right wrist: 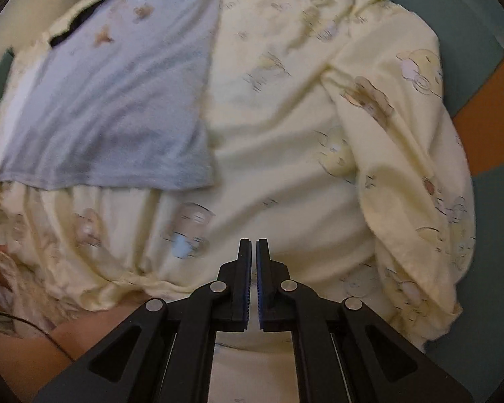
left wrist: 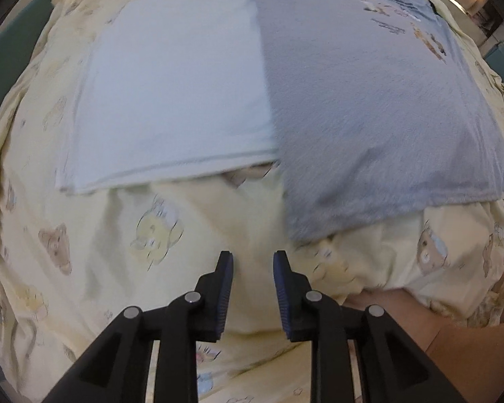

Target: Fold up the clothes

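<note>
Two folded garments lie side by side on a bear-print sheet (left wrist: 158, 235): a white one (left wrist: 171, 80) left, a grey shirt (left wrist: 369, 107) touching it right. The left tongs (left wrist: 253, 257) gape empty; the right tongs (right wrist: 254, 245) are nearly closed, holding nothing.

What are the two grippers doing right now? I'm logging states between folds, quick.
Left gripper: open, holding nothing, above the yellow bear-print sheet.
Right gripper: shut, or nearly, with nothing between the fingers.
</note>
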A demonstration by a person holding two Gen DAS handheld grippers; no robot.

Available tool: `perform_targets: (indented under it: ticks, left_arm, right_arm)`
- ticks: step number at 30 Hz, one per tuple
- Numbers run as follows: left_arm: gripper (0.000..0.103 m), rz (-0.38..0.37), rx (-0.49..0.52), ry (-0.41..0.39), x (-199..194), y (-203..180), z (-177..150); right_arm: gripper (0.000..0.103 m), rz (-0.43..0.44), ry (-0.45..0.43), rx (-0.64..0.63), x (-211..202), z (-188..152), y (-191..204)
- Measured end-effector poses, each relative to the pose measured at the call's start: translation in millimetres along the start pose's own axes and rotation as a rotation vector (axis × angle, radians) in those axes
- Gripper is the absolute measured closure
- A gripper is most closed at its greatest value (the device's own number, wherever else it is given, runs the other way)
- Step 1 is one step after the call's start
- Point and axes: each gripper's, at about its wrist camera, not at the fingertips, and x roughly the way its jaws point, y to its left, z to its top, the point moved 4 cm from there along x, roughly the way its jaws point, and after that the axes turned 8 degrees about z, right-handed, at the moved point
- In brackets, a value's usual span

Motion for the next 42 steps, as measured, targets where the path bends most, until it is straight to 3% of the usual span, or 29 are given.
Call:
perform_targets:
  ticks: [3,6,9,13,15,16,18,20,23,25,28,30,31,32,33,36,40,42]
  left_arm:
    - [0.078,-0.007,-0.028,-0.033,1,0,2]
    - [0.078,-0.052,-0.044,-0.156,-12,-14,12]
    - [0.078,-0.066,-0.039,-0.206,-11,-26,22]
    - [0.078,-0.068,-0.037,-0.184,3,-29,34]
    - [0.077,-0.077,-0.074,-0.177,7,-30,34]
    - [0.073,-0.091,-0.103,-0.173,11,-23,33]
    - [0.063,-0.146,-0.170,-0.173,14,-14,32]
    - [0.061,-0.245,-0.251,-0.186,12,-8,31]
    - [0.048,-0.384,-0.337,-0.228,10,-4,35]
    - [0.043,-0.389,-0.353,-0.224,17,-5,39]
    - [0.042,-0.381,-0.349,-0.131,33,-14,36]
    - [0.049,-0.409,-0.320,-0.134,30,-21,38]
    - [0.084,-0.375,-0.294,-0.151,25,-23,38]
    - [0.097,-0.351,-0.289,-0.135,25,-23,37]
    - [0.097,-0.369,-0.310,-0.108,24,-22,34]
    - [0.097,-0.384,-0.325,-0.136,6,-16,37]
    - [0.097,-0.417,-0.334,-0.180,-19,-12,41]
    - [0.097,-0.438,-0.338,-0.209,-35,-12,43]
  right_arm:
    - [0.100,0.056,-0.054,-0.010,2,15,14]
    - [0.100,0.146,-0.111,-0.058,7,42,38]
    - [0.100,0.142,-0.067,-0.122,32,61,53]
    - [0.100,0.108,0.013,-0.201,71,83,69]
    - [0.100,0.038,0.071,-0.209,88,84,65]
    - [0.100,0.027,0.085,-0.184,92,82,57]
    - [0.100,0.069,0.065,-0.108,89,80,46]
    - [0.100,0.091,0.038,-0.060,80,79,42]
    - [0.099,0.120,-0.008,-0.022,62,73,38]
    - [0.099,0.125,-0.020,-0.006,54,69,36]
    - [0.099,0.126,-0.027,0.021,46,62,32]
    - [0.099,0.115,-0.026,0.029,43,60,31]
    - [0.099,0.114,-0.028,0.033,40,59,31]
    - [0.099,0.115,-0.032,0.037,38,58,30]
    - [0.099,0.121,-0.038,0.042,35,57,30]
    - [0.099,0.153,-0.062,0.071,27,55,27]
    - [0.098,0.268,-0.118,0.167,12,49,10]
    - [0.070,0.321,-0.131,0.213,11,43,6]
